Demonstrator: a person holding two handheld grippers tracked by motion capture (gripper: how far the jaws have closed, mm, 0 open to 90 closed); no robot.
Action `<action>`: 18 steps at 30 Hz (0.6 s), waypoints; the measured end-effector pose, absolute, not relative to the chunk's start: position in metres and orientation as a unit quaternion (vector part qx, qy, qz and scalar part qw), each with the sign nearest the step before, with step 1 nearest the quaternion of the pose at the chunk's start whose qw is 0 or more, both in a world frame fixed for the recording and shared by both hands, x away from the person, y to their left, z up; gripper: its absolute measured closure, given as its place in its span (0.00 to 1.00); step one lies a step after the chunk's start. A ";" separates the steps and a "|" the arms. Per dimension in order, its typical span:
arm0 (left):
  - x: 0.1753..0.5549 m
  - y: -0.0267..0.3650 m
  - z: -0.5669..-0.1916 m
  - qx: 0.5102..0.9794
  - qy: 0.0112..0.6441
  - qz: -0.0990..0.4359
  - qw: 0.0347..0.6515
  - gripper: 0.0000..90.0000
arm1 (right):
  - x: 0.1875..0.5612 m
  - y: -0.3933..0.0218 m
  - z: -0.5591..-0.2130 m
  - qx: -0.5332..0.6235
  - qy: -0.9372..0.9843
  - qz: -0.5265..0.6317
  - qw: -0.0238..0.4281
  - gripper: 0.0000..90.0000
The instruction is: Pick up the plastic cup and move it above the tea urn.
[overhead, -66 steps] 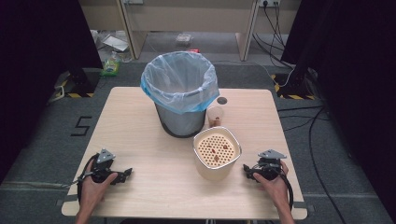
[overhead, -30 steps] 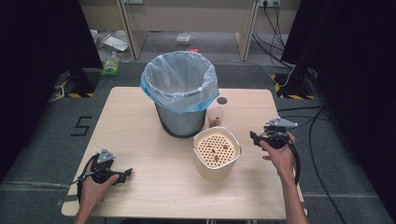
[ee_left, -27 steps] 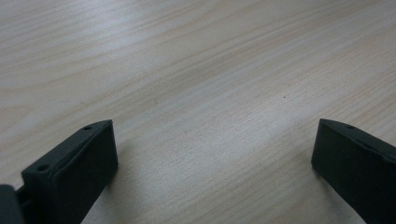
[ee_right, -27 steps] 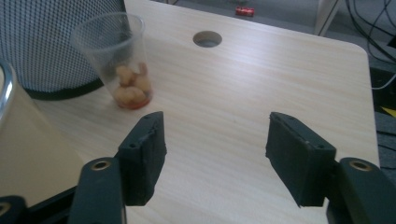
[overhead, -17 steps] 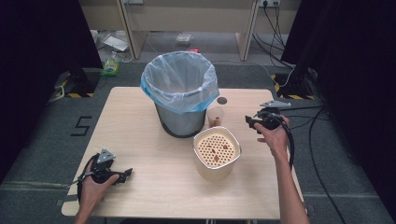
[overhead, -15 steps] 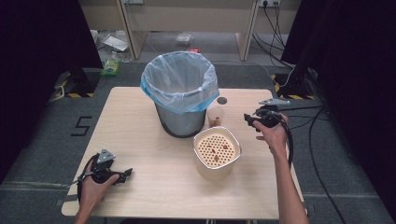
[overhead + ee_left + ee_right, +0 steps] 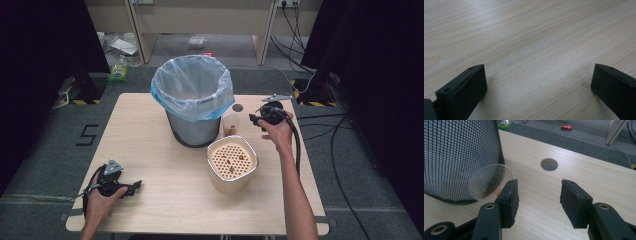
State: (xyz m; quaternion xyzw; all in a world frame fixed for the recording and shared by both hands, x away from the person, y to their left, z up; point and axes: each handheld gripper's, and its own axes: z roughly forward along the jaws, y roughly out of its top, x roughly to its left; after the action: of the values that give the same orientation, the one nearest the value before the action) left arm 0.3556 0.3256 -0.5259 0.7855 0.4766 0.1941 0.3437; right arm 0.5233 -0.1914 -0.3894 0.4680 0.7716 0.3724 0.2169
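A clear plastic cup (image 7: pixel 230 123) with something brown at its bottom stands against the mesh bin (image 7: pixel 194 125), which has a blue liner. My right gripper (image 7: pixel 253 120) hovers just right of the cup and points at it. In the right gripper view the cup (image 7: pixel 490 182) sits left of and beyond the left jaw. The right gripper (image 7: pixel 537 188) is open; its jaws have just been closing, with only bare table between them. My left gripper (image 7: pixel 135 186) rests open at the near left of the table, its jaws wide over bare wood (image 7: pixel 539 68).
A white tub with a perforated insert (image 7: pixel 232 162) holding a few brown bits stands in front of the cup. A round cable hole (image 7: pixel 549 164) lies in the tabletop behind the right gripper's jaws. The table's (image 7: pixel 145 150) right edge is near the right forearm.
My right hand has travelled from the near right edge of the table toward the far side and leftward, up to the cup. Its jaws have narrowed. The left hand has stayed put.
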 end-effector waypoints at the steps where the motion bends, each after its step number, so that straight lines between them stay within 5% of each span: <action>1: 0.356 0.326 -0.526 0.785 0.477 0.194 0.344 0.00 | 0.525 -0.189 -0.390 0.467 0.772 0.372 0.215 0.55; 18: 0.356 0.326 -0.526 0.785 0.477 0.194 0.344 0.00 | 0.556 -0.151 -0.412 0.455 0.804 0.340 0.174 0.65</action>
State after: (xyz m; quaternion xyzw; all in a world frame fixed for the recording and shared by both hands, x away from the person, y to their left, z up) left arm 0.3556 0.3256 -0.5259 0.7855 0.4766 0.1941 0.3437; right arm 0.5564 -0.1509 -0.4115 0.4554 0.8044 0.3396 0.1738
